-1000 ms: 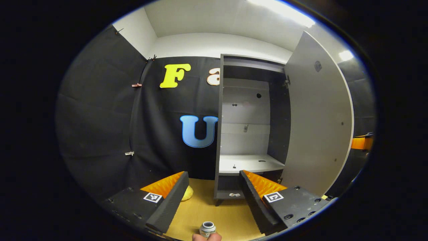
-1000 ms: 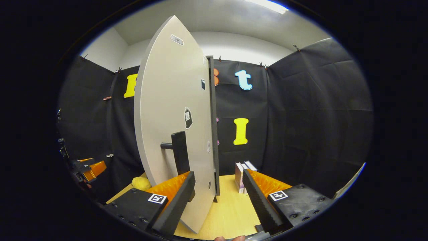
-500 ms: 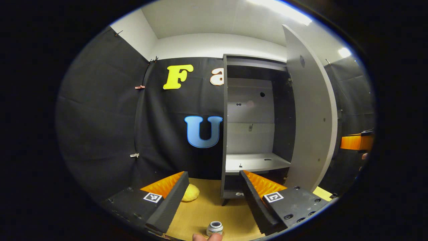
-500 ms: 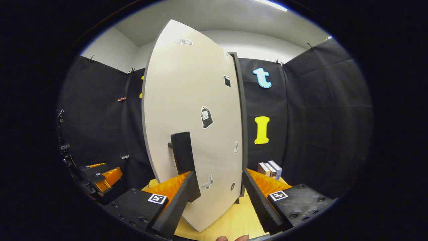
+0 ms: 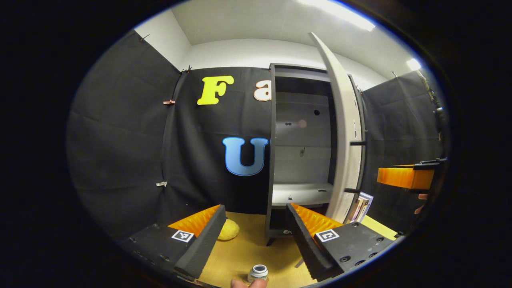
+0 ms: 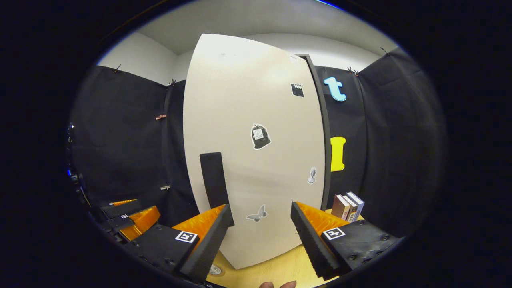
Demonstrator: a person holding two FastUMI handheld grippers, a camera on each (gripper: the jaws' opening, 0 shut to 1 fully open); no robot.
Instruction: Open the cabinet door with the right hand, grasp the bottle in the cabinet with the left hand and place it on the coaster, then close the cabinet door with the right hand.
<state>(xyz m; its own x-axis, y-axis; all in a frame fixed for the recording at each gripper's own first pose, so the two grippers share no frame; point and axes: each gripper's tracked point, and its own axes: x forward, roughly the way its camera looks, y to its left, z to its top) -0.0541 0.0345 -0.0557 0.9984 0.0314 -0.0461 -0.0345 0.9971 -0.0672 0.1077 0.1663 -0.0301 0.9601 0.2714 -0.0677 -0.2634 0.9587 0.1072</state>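
We see the door [image 6: 256,152] ajar before our right gripper [image 6: 260,232], jaws spread; left gripper [image 5: 254,232] spread too, above the bottle [image 5: 258,273] on the desk [image 5: 244,252].

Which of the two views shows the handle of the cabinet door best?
The right gripper view: the handle faces the camera as a dark upright bar on the door front. The left gripper view sees the door nearly edge-on, so the handle is a thin bar on two pegs.
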